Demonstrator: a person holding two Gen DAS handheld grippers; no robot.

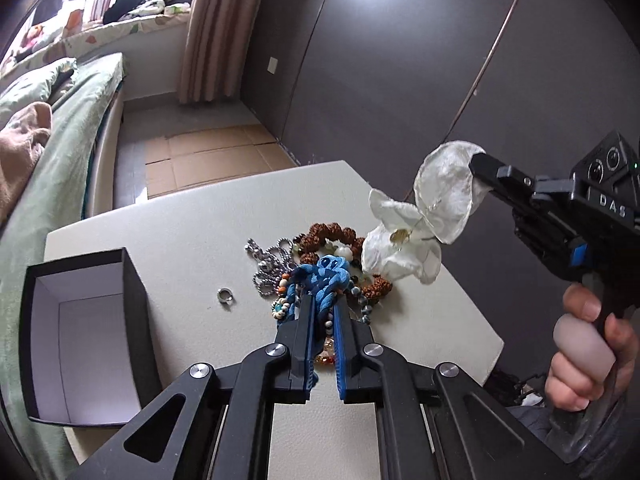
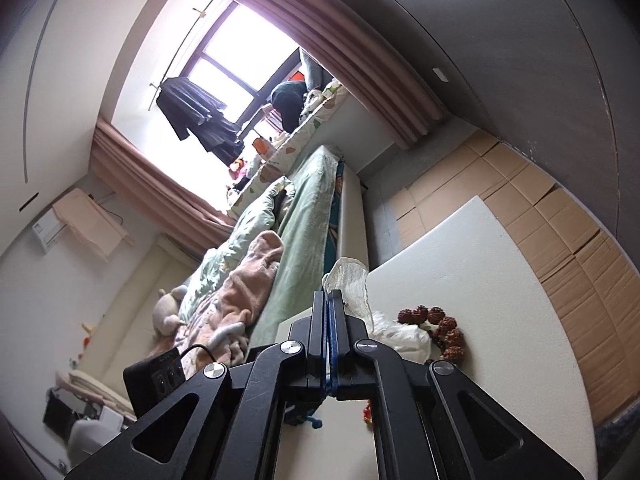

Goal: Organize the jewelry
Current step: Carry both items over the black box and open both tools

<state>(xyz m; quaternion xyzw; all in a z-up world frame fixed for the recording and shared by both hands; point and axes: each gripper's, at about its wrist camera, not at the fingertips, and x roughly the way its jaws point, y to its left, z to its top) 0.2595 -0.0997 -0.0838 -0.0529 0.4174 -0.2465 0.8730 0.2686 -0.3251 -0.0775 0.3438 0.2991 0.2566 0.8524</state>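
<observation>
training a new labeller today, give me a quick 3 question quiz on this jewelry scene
1. True or false: the right gripper holds the white fabric flower above the table.
2. Multiple choice: the left gripper is shut on the A) silver ring B) blue braided cord C) brown bead bracelet.
3. Fill in: the black box is open and looks ____ inside.

Key: 1 true. 2 B, the blue cord; the ring lies loose on the table and the bracelet lies in the pile. 3 empty.

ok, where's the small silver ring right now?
In the left wrist view the silver ring lies alone on the white table, between the open black box and the jewelry pile, just left of the silver chain.
</observation>
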